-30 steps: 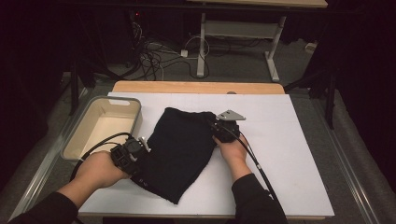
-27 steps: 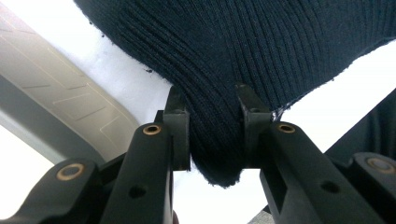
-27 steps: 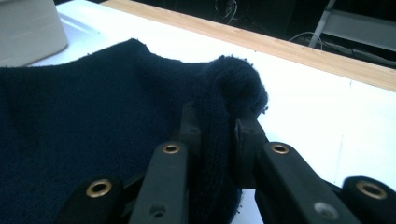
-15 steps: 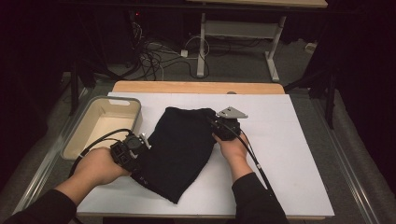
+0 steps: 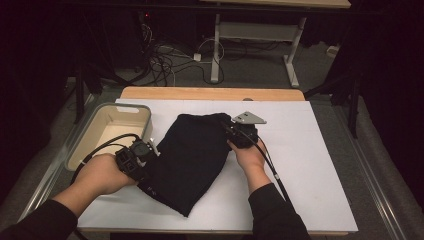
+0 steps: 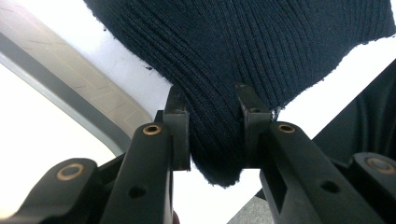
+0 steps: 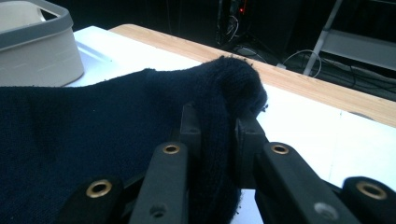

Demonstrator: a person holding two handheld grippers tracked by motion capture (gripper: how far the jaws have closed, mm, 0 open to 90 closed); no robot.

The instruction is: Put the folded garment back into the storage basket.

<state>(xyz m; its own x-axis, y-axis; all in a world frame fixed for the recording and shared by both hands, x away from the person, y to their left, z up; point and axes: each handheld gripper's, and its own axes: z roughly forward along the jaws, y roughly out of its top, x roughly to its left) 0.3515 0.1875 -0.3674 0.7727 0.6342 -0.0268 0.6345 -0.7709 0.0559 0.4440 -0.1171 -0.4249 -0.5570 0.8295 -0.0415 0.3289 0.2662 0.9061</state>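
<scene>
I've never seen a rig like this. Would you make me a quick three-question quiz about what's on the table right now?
1. True or false: both grippers are clamped on the dark knit garment.
2. Which gripper is nearer the beige bin: A) left gripper B) right gripper?
3. Fill in: the garment lies on a ____ sheet that covers the table.

Key: 1 true: knit fabric sits pinched between the jaws in each gripper view. 2 A. 3 white.
</scene>
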